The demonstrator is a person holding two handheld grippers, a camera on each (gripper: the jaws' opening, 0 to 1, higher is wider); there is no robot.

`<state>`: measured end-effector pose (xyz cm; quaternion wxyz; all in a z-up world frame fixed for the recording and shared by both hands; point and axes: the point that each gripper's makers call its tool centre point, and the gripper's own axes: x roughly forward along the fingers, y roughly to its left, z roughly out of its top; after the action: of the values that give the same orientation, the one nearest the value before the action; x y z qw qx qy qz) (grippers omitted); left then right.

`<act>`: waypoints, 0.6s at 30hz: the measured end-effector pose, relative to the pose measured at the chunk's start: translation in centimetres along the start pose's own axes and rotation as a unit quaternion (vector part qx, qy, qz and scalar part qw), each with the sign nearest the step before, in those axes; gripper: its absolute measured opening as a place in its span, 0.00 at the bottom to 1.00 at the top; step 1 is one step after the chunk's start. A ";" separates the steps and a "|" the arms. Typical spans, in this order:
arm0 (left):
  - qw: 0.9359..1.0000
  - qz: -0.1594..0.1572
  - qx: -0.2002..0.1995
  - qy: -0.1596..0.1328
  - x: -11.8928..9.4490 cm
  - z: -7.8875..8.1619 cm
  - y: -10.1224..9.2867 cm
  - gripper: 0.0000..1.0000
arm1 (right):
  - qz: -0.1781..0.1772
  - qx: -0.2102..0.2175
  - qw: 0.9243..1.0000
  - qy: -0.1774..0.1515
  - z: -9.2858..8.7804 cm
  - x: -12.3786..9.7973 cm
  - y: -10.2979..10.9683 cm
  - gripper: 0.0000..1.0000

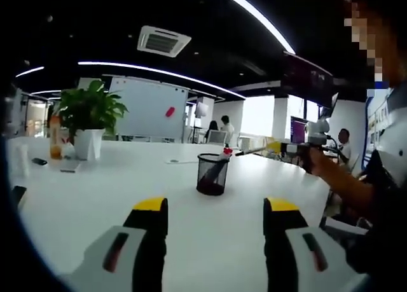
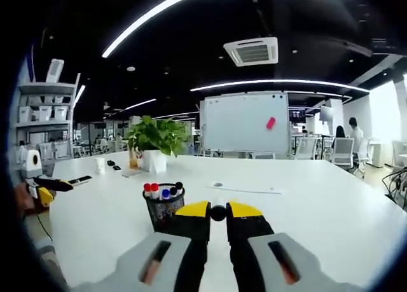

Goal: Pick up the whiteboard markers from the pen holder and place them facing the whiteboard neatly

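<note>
A: Why is the holder mid-tabletop [image 2: 305, 196]?

B: Both grippers can reach it there, and it sits in line with the whiteboard [image 2: 245, 123] at the far end, which the markers must face.

A: And the holder [image 2: 163, 206]?

B: Mesh, upright, with markers [image 2: 162, 191] standing cap-up inside.

A: The right gripper [image 2: 218, 210]?

B: Its fingers are closed on a dark marker [image 2: 218, 212], end-on, just beside the holder.

A: The left gripper [image 1: 216, 210]?

B: Fingers apart, empty, well back, probably waiting its turn.

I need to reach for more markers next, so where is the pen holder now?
In the right gripper view, the pen holder stands on the white table, just left of the right hand-held gripper and nearer than the potted plant.
</note>
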<state>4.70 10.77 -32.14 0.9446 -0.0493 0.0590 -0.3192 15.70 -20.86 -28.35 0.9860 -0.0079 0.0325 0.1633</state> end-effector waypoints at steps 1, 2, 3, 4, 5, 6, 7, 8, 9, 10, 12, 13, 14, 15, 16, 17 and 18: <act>1.000 0.000 0.000 -0.001 0.0 0.0 0.0 0.61 | 0.000 0.000 1.000 -0.001 0.1 0.0 -0.1 0.13; 1.000 0.000 0.000 -0.002 -0.1 0.0 -0.1 0.61 | -0.001 0.000 1.000 -0.002 0.2 0.0 -0.2 0.13; 1.000 0.001 0.001 -0.001 -0.1 0.0 -0.1 0.61 | -0.002 -0.001 1.000 -0.002 0.2 0.0 -0.3 0.13; 1.000 0.002 0.001 -0.001 -0.1 -0.1 -0.1 0.61 | -0.004 -0.002 1.000 -0.002 0.2 0.0 -0.5 0.13; 1.000 0.003 0.001 0.000 -0.2 -0.2 -0.1 0.61 | -0.006 -0.003 1.000 -0.002 0.3 0.0 -0.6 0.13; 1.000 0.002 0.001 0.004 -0.2 -0.4 0.0 0.61 | -0.007 -0.001 1.000 -0.003 0.3 0.0 -0.7 0.13; 1.000 0.003 0.001 0.006 -0.1 -0.5 0.1 0.61 | -0.009 0.000 1.000 -0.004 0.3 0.0 -0.9 0.13; 1.000 0.005 0.002 0.007 -0.1 -0.5 0.2 0.61 | -0.011 0.000 1.000 -0.004 0.3 0.0 -1.0 0.13; 1.000 0.007 0.002 0.008 -0.2 -0.4 0.3 0.61 | -0.014 -0.002 1.000 -0.003 0.3 0.0 -1.2 0.13; 1.000 0.007 0.003 0.007 -0.2 -0.3 0.4 0.61 | -0.016 -0.003 1.000 -0.002 0.2 0.0 -1.3 0.13; 1.000 0.009 0.004 0.006 0.0 -0.3 0.6 0.61 | -0.027 -0.005 1.000 0.004 -0.5 0.2 -1.8 0.13; 1.000 0.010 0.004 0.010 0.1 -0.4 0.7 0.61 | -0.030 0.002 1.000 0.008 -0.9 0.4 -2.1 0.13; 1.000 0.010 0.004 0.012 0.2 -0.4 0.7 0.61 | -0.031 0.011 0.999 0.015 -1.2 0.5 -2.2 0.13; 1.000 0.015 0.001 0.014 0.2 -0.3 0.8 0.61 | -0.035 0.022 0.999 0.021 -1.4 0.5 -2.4 0.13; 1.000 0.016 0.000 0.011 0.2 0.2 0.8 0.61 | -0.035 0.022 0.999 0.019 -1.2 0.4 -2.4 0.13; 1.000 0.011 0.003 0.003 0.1 0.8 0.5 0.61 | -0.035 0.020 0.999 0.016 -0.9 0.2 -2.3 0.13; 1.000 0.007 0.017 -0.011 0.0 1.5 0.2 0.61 | -0.037 0.011 0.999 0.009 -0.6 0.2 -2.5 0.13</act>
<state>5.06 11.01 -30.66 0.9480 -0.0363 0.0431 -0.3134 16.62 -23.14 -28.97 0.9910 0.0003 0.0426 0.1265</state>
